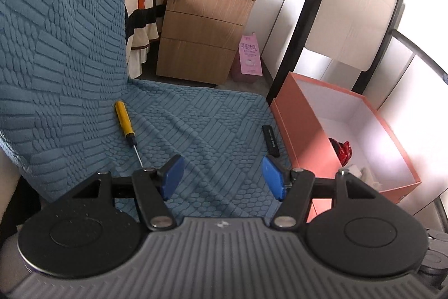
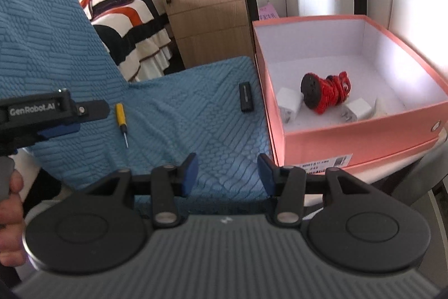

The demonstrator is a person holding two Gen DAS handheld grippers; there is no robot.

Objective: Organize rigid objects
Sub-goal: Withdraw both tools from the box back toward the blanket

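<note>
On cushion (image 2: 179, 114): screwdriver (image 2: 121, 116), black stick (image 2: 246, 101).

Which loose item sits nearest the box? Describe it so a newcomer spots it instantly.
Find the pink box at the right edge of the blue textured cover. Just left of its wall lies a small black bar, flat on the cover. Unlike the yellow-handled screwdriver farther left, it is all black, stubby and rectangular.

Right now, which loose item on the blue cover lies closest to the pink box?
The black stick, lying flat beside the pink box wall. The yellow-handled screwdriver lies farther off, near the cover's backrest fold.
</note>
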